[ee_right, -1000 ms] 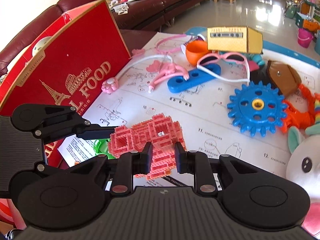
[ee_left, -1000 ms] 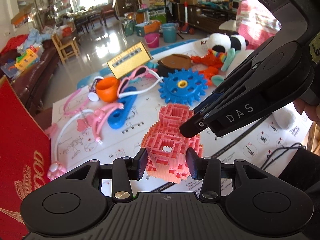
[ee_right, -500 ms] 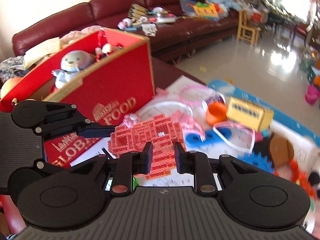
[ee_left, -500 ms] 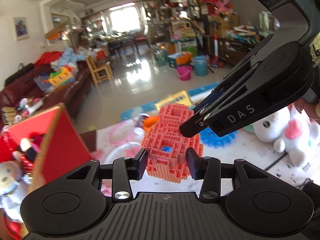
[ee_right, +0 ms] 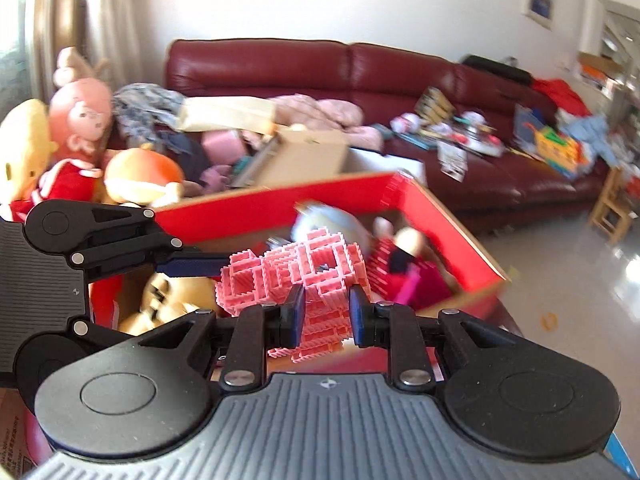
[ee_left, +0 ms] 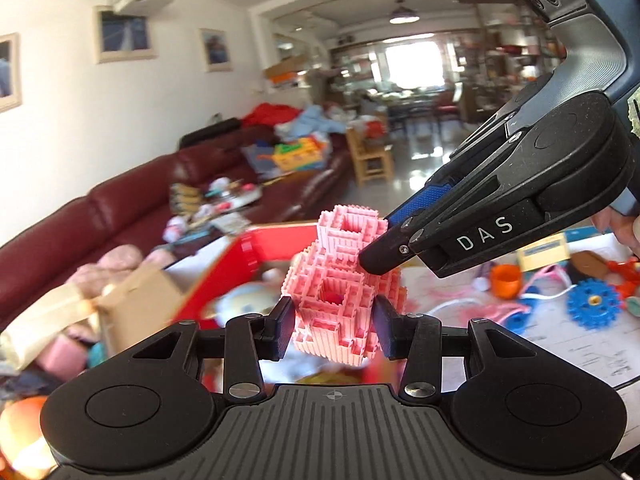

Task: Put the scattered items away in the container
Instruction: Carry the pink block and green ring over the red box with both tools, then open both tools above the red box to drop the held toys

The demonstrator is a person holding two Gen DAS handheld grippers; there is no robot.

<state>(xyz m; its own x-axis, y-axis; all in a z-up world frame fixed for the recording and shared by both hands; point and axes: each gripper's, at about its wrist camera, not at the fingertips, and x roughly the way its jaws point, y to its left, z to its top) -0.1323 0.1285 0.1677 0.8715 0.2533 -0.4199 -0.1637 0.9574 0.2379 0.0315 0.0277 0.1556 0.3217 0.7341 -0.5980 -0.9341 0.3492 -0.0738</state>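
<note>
Both grippers hold one pink block model (ee_left: 340, 288) in the air. My left gripper (ee_left: 333, 323) is shut on its lower part. In the right wrist view the pink block model (ee_right: 308, 276) sits between the pads of my right gripper (ee_right: 327, 316), which is shut on it too. In the left wrist view the right gripper comes in from the upper right. Below and beyond the model stands the open red box (ee_right: 448, 216), with plush toys and a doll (ee_right: 404, 256) inside. The box's red wall (ee_left: 276, 240) shows behind the model.
A dark red sofa (ee_right: 360, 68) piled with toys and clothes runs behind the box. Plush toys (ee_right: 72, 128) lie left of the box. On the table at the right lie a blue gear (ee_left: 594, 302), an orange cup (ee_left: 505, 277) and a yellow box (ee_left: 542, 251).
Both grippers have lifted the pink model off the paper-covered table and swung left with it. It now hangs over the open red box.
</note>
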